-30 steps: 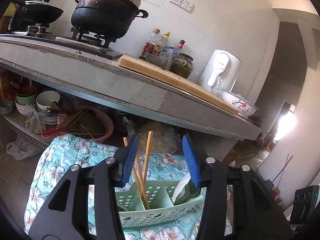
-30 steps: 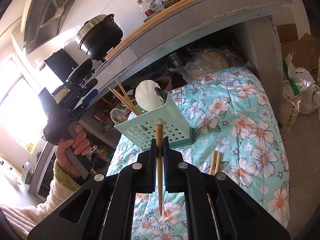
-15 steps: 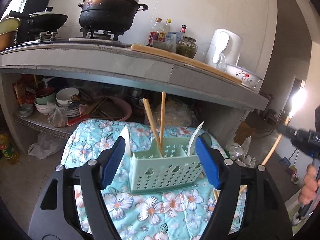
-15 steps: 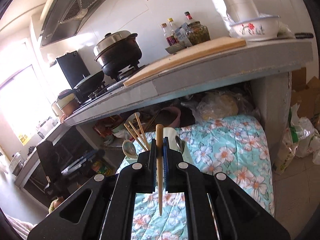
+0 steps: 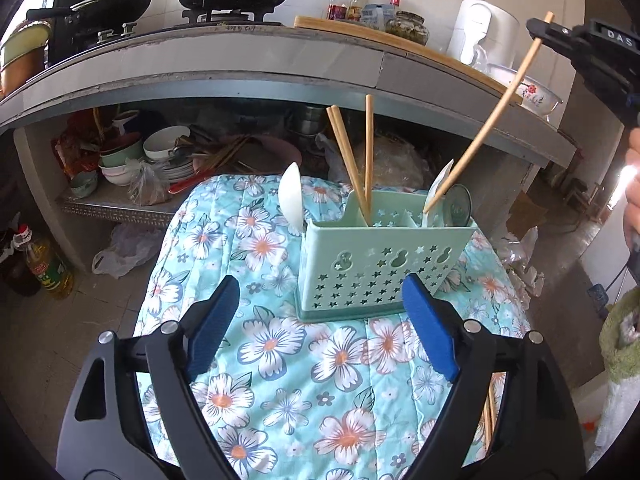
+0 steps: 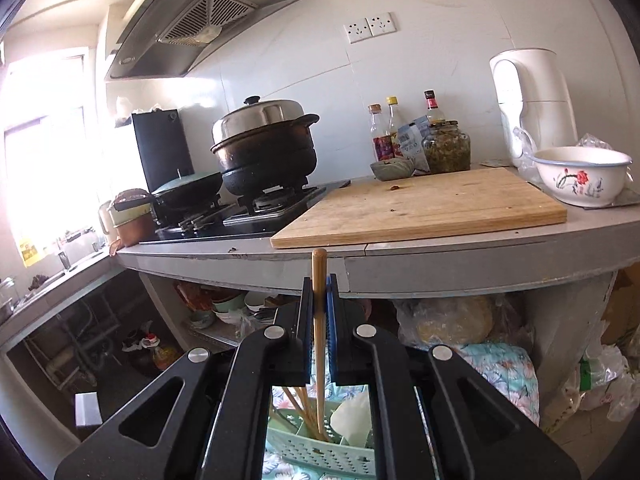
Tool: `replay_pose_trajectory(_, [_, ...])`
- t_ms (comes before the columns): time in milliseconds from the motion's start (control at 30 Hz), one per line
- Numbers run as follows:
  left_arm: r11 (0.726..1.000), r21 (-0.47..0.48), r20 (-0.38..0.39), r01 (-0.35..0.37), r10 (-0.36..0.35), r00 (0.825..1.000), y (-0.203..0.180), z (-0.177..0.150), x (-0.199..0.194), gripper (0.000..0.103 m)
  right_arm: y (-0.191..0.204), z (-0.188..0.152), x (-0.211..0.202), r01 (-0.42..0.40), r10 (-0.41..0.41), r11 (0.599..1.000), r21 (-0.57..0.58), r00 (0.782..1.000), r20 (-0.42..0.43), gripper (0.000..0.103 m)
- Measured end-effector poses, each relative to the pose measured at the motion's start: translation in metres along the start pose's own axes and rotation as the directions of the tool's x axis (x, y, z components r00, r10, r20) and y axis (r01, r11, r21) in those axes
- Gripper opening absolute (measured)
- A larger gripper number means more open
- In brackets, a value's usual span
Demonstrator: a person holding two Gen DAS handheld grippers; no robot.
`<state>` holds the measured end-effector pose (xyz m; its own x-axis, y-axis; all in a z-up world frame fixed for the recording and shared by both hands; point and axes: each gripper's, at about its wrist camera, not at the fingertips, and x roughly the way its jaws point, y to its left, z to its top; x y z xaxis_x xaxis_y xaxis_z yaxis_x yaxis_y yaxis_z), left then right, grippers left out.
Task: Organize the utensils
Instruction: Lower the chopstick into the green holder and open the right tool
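The right gripper [image 6: 320, 304] pinches a light, stiff, slippery chopstick [image 6: 319, 340] near its top over the caddy [image 5: 384, 264]; the left gripper [image 5: 320, 320], jaws just widened, holds nothing.

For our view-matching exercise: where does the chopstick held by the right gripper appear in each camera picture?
Left wrist view: chopstick slants from the right gripper, upper right, down towards the green caddy.
Right wrist view: chopstick upright at centre, clamped in the jaws.
Shared landmark: wooden cutting board.

Left gripper [image 5: 316, 320] spread wide — right gripper [image 6: 319, 300] clamped.
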<state>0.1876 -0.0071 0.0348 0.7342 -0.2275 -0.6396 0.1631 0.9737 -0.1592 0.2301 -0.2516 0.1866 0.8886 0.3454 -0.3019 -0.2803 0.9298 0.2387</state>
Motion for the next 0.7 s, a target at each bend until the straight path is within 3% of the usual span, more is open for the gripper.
replay_pose_trajectory(333, [0.999, -0.006, -0.020, -0.049, 0.049, 0.999, 0.010, 0.000, 0.002, 0.080, 0.015, -0.015, 0.065, 0.076, -0.084, 0.989, -0.127, 0.995, -0.059, 0.006])
replay_pose_trajectory(700, [0.997, -0.009, -0.014, -0.075, 0.075, 0.997, 0.020, 0.003, 0.005, 0.081, 0.021, -0.038, 0.091, 0.104, -0.128, 0.971, -0.214, 0.986, -0.104, 0.006])
